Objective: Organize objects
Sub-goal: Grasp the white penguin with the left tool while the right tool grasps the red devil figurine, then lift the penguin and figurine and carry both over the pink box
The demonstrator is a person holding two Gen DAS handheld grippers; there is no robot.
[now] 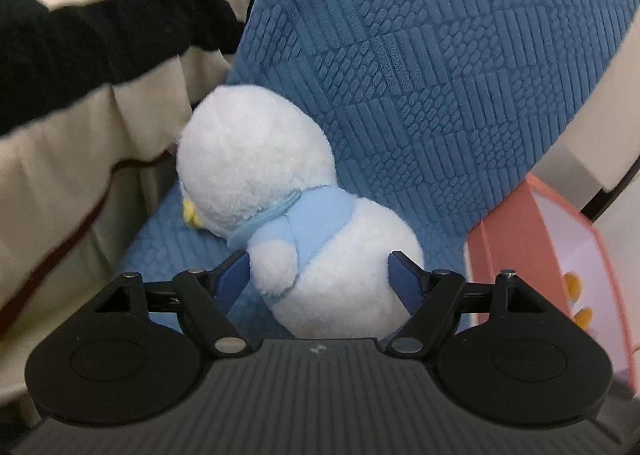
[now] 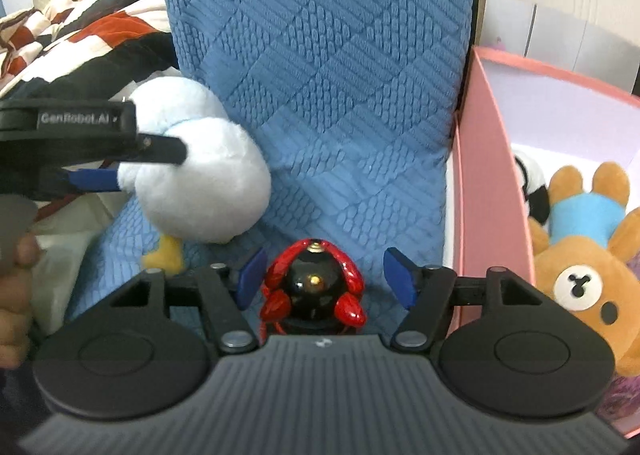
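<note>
A pale blue plush penguin (image 1: 276, 211) with a yellow beak lies on the blue textured seat cover (image 1: 420, 67). My left gripper (image 1: 322, 281) is open, its blue pads on either side of the penguin's body, touching or nearly so. In the right wrist view the penguin (image 2: 200, 179) lies at the left with the left gripper (image 2: 92, 159) around it. My right gripper (image 2: 324, 281) is open around a small black and red figurine (image 2: 316, 287), with a gap on both sides.
A pink box (image 2: 488, 191) stands to the right and holds a brown plush bear (image 2: 584, 267) and a black and white plush (image 2: 534, 191). A striped black, cream and red blanket (image 1: 80, 55) lies to the left. The box also shows in the left wrist view (image 1: 516, 255).
</note>
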